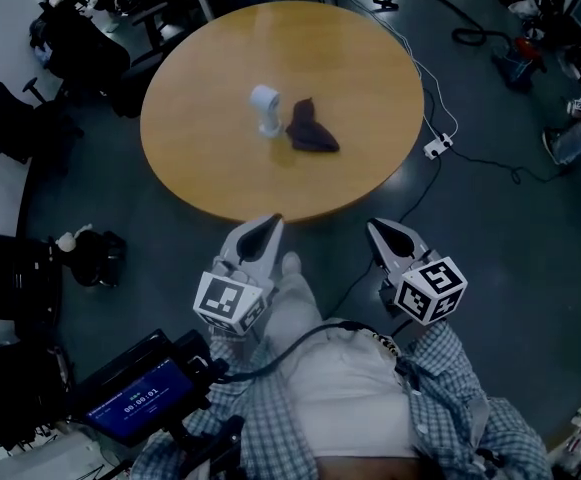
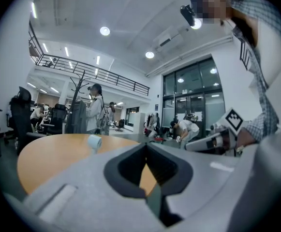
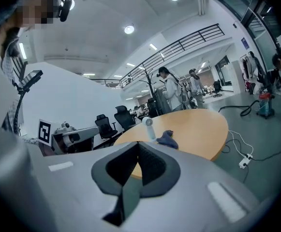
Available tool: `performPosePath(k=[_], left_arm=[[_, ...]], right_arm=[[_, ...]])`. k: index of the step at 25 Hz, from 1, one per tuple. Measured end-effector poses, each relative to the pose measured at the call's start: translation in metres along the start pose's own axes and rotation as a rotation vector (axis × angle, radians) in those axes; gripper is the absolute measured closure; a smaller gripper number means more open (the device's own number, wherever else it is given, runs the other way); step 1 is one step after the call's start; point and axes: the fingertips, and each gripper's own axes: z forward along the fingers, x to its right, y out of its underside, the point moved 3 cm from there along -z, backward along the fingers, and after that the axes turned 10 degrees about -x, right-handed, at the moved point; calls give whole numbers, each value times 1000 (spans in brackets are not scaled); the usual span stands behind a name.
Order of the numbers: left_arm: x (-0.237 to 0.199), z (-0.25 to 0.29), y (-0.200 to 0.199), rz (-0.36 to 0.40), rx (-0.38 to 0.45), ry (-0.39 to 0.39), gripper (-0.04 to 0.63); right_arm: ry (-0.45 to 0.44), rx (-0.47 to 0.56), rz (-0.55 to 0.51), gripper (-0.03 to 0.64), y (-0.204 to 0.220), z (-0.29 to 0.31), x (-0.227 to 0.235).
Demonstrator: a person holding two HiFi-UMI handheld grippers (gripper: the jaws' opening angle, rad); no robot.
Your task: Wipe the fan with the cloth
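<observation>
left gripper: fingers pressed together, nothing between | right gripper: fingers pressed together, nothing between | small white fan: upright on round wooden table, well ahead of both fingertips | dark cloth: crumpled, just beside fan, on right gripper's side

Head view: steeply down; table at 12 o'clock, well off. L, R gripper views: low, near level, facing table from near its edge. All share table, fan; cloth head + R only.
</observation>
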Motion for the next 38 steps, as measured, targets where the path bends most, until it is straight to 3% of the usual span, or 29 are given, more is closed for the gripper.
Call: performPosePath(k=[6,13,24,28,34,38], left_arm=[[-20,16,-2,20,-28,25,595],[-103,66,0,38,-105,67,595],[-160,109,26,-26,-142,-4,595],[-173,131,37,-17,-180,10,560],[-189,166,63,8,-259,5,431],[-193,193,74,47,-296,-19,381]], right_arm=[[11,40,-14,614,-28,28,5],[3,41,-26,614,-83,119,18],[58,-87,-12,614,-81,160,33],[53,-105,-5,614,-84,178,39],[60,-131,-7,614,-81,193,46],[73,-164,16,614,-70,192,63]])
